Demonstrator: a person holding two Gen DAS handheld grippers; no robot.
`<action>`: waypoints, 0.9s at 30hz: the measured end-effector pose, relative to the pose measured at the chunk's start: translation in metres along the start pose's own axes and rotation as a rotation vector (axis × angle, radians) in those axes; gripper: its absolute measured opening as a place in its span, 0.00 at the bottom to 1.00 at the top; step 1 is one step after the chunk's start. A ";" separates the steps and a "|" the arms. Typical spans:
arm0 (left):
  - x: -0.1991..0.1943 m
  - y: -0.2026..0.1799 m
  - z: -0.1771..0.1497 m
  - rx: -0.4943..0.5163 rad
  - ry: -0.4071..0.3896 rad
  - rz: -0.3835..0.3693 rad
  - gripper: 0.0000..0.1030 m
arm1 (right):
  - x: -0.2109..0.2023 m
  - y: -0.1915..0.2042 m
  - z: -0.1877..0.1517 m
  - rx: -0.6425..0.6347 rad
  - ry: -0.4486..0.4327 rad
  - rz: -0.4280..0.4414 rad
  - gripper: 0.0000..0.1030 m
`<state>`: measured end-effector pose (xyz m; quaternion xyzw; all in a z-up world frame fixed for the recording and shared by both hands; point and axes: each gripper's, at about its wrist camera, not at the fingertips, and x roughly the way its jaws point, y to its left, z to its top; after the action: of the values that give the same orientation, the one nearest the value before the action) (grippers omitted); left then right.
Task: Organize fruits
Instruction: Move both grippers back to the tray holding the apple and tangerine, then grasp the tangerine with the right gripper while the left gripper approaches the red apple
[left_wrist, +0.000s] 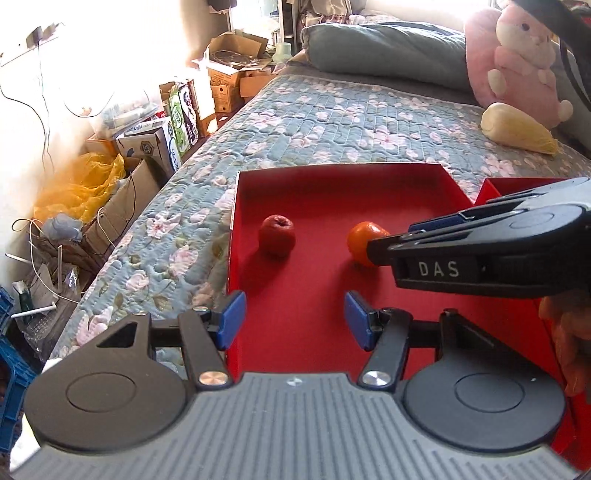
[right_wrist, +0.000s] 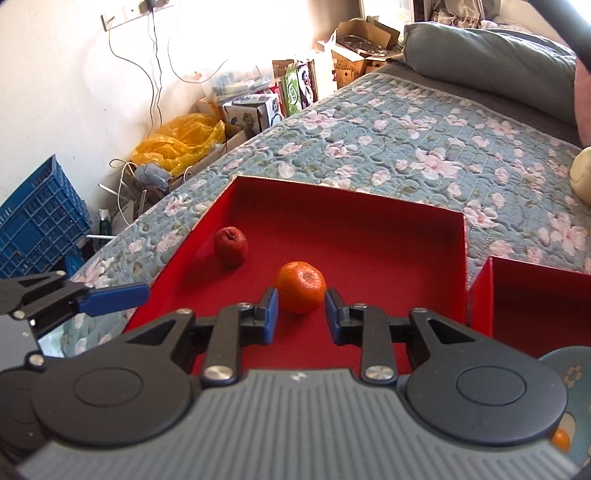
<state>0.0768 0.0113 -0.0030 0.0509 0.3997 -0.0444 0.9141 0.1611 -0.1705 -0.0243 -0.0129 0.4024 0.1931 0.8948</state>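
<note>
On the bed (right_wrist: 424, 147), a red tray (right_wrist: 369, 206) holds an orange tangerine (right_wrist: 301, 286) near its middle and a dark red apple (right_wrist: 231, 245) toward its left wall, the two fruits apart. The right hand-held gripper (right_wrist: 301, 314) is spread, its blue pads flanking the tangerine on either side with small gaps, not pinching it. The left hand-held gripper (left_wrist: 293, 321) hovers over the tray's near left part, also spread wide and holding nothing. A second red tray (right_wrist: 535, 291) sits just beside the first, to its right
</note>
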 end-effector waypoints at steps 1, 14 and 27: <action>0.003 0.001 0.000 0.003 0.004 -0.001 0.63 | 0.006 0.002 0.001 -0.008 0.009 -0.004 0.42; 0.033 -0.004 0.007 0.051 0.009 0.040 0.63 | 0.036 0.007 0.003 -0.057 0.028 -0.062 0.42; 0.064 -0.013 0.036 0.089 -0.051 0.126 0.63 | -0.048 -0.018 -0.012 0.078 -0.131 -0.055 0.41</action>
<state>0.1444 -0.0093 -0.0265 0.1154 0.3699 -0.0060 0.9218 0.1302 -0.2052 0.0000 0.0235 0.3499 0.1530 0.9239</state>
